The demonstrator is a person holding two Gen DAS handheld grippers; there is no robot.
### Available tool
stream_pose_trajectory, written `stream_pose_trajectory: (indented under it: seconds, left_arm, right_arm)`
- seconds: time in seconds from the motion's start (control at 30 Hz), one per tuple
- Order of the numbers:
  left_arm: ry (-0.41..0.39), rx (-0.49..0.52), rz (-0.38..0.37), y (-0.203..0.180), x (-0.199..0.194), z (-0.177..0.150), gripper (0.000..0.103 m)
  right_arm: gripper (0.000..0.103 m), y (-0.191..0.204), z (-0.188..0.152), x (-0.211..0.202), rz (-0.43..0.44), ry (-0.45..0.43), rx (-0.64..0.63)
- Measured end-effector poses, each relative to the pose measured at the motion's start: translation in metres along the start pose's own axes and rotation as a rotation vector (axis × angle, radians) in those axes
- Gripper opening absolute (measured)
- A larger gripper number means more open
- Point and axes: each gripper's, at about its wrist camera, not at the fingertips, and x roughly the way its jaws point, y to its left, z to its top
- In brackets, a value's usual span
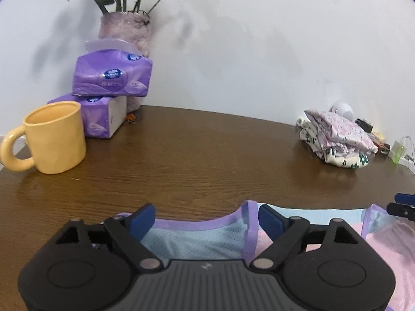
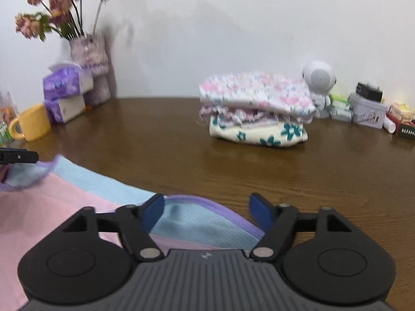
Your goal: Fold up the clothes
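the left gripper (image 1: pixel 206 220) stands wide apart, its blue pads on either side of a lilac-trimmed armhole of the pale blue and pink mesh sleeveless top (image 1: pixel 202 241), pinching nothing. the right gripper (image 2: pixel 206 211) is spread just as wide, straddling the other lilac-edged armhole of that top (image 2: pixel 205 223), nothing clamped; whether its pads touch the cloth cannot be told. the top lies flat on the near edge of the brown wooden table (image 1: pixel 197 155). behind the top, to the right, sits a stack of folded floral clothes (image 2: pixel 256 108). behind the top, to the left, stands a yellow ceramic mug (image 1: pixel 55 137); its contents cannot be seen. just beyond the mug are two stacked purple tissue packs (image 1: pixel 111 77), and behind them a lilac vase (image 1: pixel 124 28) holding pink flowers (image 2: pixel 52 7).
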Motion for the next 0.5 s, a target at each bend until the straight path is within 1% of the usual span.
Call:
stream_pose_trajectory:
  seconds: [0.1,0.13,0.17,0.3,0.5]
  left_arm:
    - [-0.003,0.014,0.008,-0.006,-0.009,-0.003,0.090]
    - [-0.006,0.026,0.013,-0.008,-0.012,-0.005,0.090]
    - [-0.015,0.036,0.019,-0.011,-0.017,-0.007,0.090]
    - [-0.050,0.079,0.027,-0.021,-0.036,-0.012,0.094]
    - [-0.016,0.093,0.044,-0.027,-0.052,-0.028,0.096]
  right_arm:
    - [0.090,0.007,0.002,-0.012,0.032,-0.023,0.025]
    - [0.098,0.010,0.001,-0.016,0.044,-0.023,0.032]
    - [0.102,0.013,0.001,-0.019,0.055,-0.023,0.035]
    - [0.103,0.028,-0.005,-0.030,0.058,-0.012,0.029]
    - [0.103,0.042,-0.018,-0.034,0.026,0.053,0.041]
